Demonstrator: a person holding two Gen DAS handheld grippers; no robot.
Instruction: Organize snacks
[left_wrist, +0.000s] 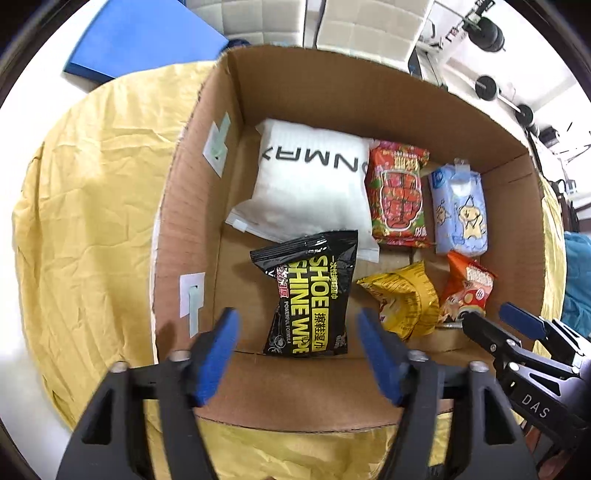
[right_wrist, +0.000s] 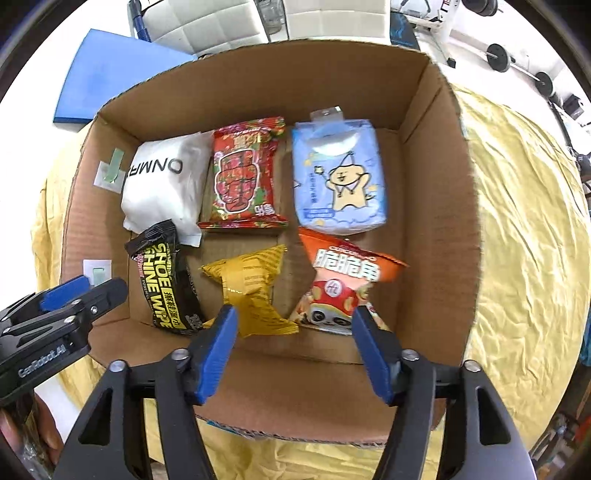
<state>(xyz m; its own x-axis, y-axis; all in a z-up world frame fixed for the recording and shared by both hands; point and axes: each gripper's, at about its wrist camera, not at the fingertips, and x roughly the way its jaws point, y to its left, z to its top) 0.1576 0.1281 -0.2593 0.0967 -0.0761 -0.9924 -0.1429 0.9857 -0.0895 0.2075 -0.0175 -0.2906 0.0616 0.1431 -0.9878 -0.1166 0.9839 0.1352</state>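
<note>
An open cardboard box (left_wrist: 332, 88) (right_wrist: 439, 192) sits on a yellow cloth. Inside lie a white pouch (left_wrist: 314, 184) (right_wrist: 162, 184), a red snack pack (left_wrist: 399, 195) (right_wrist: 245, 173), a light blue tissue pack (left_wrist: 460, 210) (right_wrist: 340, 181), a black shoe-wipe pack (left_wrist: 310, 295) (right_wrist: 168, 284), a yellow snack bag (left_wrist: 406, 299) (right_wrist: 251, 291) and an orange snack bag (left_wrist: 467, 291) (right_wrist: 343, 284). My left gripper (left_wrist: 297, 317) (right_wrist: 85, 288) hovers open over the black pack. My right gripper (right_wrist: 293, 315) (left_wrist: 487, 314) stands open over the box's near wall, between the yellow and orange bags. Both hold nothing.
The yellow cloth (left_wrist: 92, 206) (right_wrist: 524, 221) covers a white table. A blue pad (left_wrist: 140, 37) (right_wrist: 114, 70) lies behind the box on the left. White padded chairs (right_wrist: 332, 14) and exercise weights (left_wrist: 487, 88) stand further back. A hand (right_wrist: 22, 432) shows at lower left.
</note>
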